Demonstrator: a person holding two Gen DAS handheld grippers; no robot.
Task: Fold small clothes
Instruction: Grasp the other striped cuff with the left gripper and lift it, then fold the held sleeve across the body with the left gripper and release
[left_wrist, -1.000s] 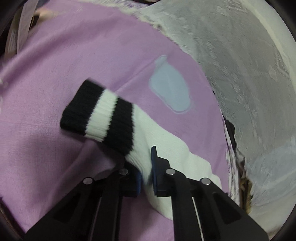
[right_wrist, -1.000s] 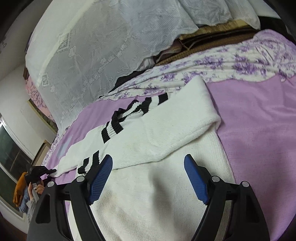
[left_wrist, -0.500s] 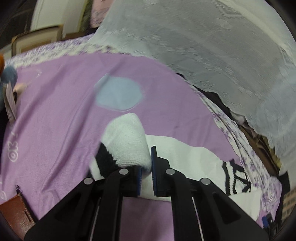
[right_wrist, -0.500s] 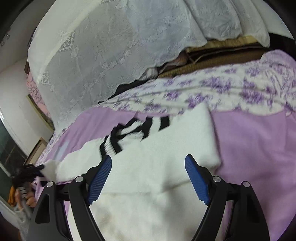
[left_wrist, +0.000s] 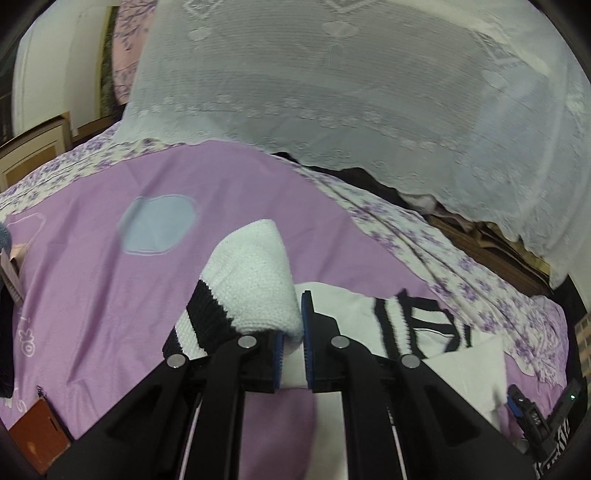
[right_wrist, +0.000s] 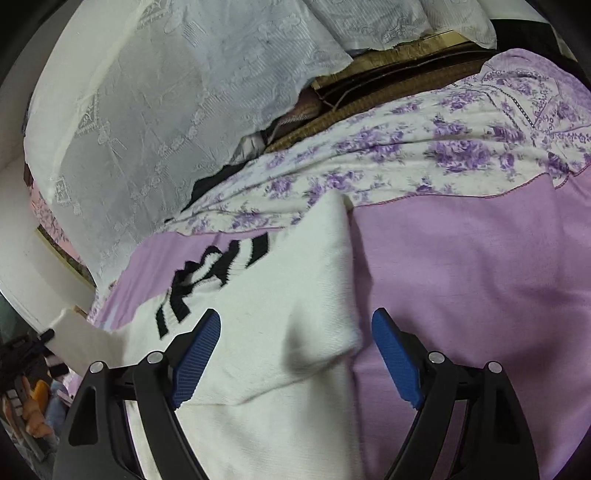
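Left gripper (left_wrist: 292, 343) pinches a sleeve (left_wrist: 255, 280) of the white sweater (right_wrist: 280, 295); right gripper (right_wrist: 295, 354) spread above it. Soft, light knit; best gripped at edges.

The left claw (left_wrist: 292, 345) has two matte black, angular plastic arms with triangular cut-outs, each carrying round silver screw heads. Its fingers end in thin blue pads (left_wrist: 306, 332) seen edge-on. The right claw (right_wrist: 295, 363) is built the same: black branching arms, silver screws at the joints, and broad blue pads (right_wrist: 395, 360) with a fine ribbed texture across their faces.
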